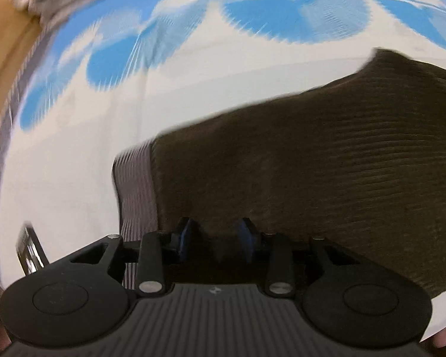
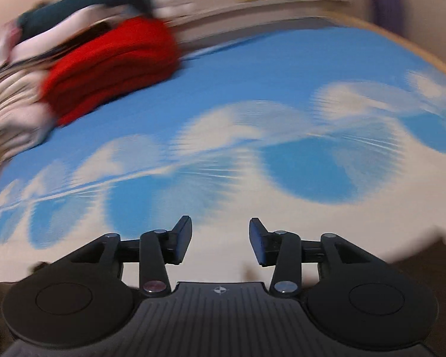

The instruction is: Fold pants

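Pants (image 1: 312, 154) folded brown on the cloud-print bed (image 1: 104, 154), long axis running rightward, directly under left claw (image 1: 217, 238), fingers apart; right claw (image 2: 220, 238) apart, empty, off over bare sheet

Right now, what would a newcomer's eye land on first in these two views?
The dark brown ribbed pants fill the lower right of the left wrist view, lying on a blue-and-white cloud-print sheet. In the right wrist view, a bright red folded garment sits at the upper left of the sheet, amid a blurred clothes pile.
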Available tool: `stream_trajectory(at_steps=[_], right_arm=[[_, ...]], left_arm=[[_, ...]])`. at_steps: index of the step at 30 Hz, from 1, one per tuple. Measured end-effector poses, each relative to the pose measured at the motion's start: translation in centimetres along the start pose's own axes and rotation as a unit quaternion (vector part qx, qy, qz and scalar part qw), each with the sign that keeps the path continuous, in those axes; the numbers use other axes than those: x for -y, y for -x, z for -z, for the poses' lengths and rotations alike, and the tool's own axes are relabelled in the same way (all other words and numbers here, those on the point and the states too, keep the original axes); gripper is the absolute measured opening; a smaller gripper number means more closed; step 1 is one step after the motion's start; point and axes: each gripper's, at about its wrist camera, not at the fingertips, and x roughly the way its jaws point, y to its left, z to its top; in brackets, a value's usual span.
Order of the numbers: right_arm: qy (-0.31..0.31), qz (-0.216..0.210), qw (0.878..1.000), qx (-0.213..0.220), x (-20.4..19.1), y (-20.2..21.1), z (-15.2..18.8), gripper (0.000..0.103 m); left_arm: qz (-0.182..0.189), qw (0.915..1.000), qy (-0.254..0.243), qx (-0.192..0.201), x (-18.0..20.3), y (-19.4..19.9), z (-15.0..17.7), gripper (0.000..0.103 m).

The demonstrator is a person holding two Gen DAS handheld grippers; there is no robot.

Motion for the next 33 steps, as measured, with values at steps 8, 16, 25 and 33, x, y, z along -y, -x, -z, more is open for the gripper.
stream_trajectory(at_steps=[8,16,25,33], right_arm=[[-0.158,0.128,0.979,-0.015,20.6,6.2,6.2,0.066],[-0.105,0.089,0.988,-0.067,22.1,2.9,9.0,0.09],[0.041,0.054,0.997,-0.044,17.0,2.1,7.3,0.022],[-0.076,0.143,0.987,0.002,21.5,3.4,5.5,0.022]], left_arm=[[0.046,0.9958,-0.034,0.072,6.2,4.3,-1.6,0.046],[0.037,0.9974,-0.026,0.057,8.0,3.5,-3.3,0.046],[0.039,0.9966,-0.03,0.066,8.4,3.0,-5.2,0.046],[0.057,0.9939,-0.041,0.084,9.8,3.6,-6.1,0.046]])
